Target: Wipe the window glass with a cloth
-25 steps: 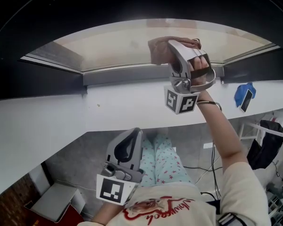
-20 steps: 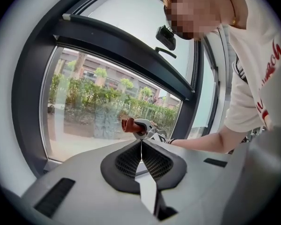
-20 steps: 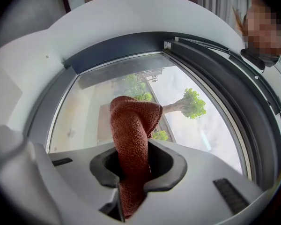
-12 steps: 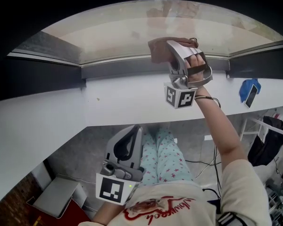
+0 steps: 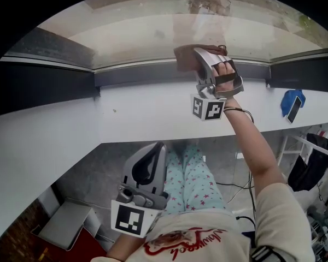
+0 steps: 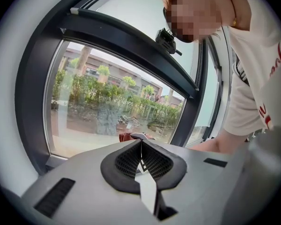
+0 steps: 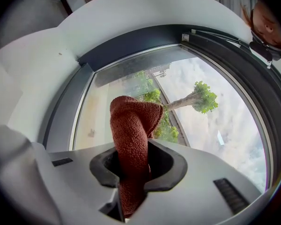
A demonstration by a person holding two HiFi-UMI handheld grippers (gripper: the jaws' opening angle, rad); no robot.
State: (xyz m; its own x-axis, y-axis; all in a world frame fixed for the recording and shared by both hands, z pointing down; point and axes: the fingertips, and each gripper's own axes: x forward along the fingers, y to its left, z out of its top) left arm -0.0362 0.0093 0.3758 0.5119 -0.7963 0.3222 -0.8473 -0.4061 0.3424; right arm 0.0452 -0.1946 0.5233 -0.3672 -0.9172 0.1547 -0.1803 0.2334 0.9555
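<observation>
Cloth [image 7: 133,125] pinched in right gripper [image 7: 131,170] jaws, by window glass [image 5: 131,31] lower edge | left gripper [image 6: 141,149] jaws pressed together

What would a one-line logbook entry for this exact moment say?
right gripper: shut on cloth | cloth: held up at window glass, near lower frame | left gripper: shut, empty, held low

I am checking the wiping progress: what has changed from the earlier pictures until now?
The right gripper with the reddish-brown knitted cloth seems to have slid slightly down, toward the dark lower window frame; the shift is small. Nothing was grasped or released: it stays shut on the cloth. The left gripper stayed low, shut and empty.
</observation>
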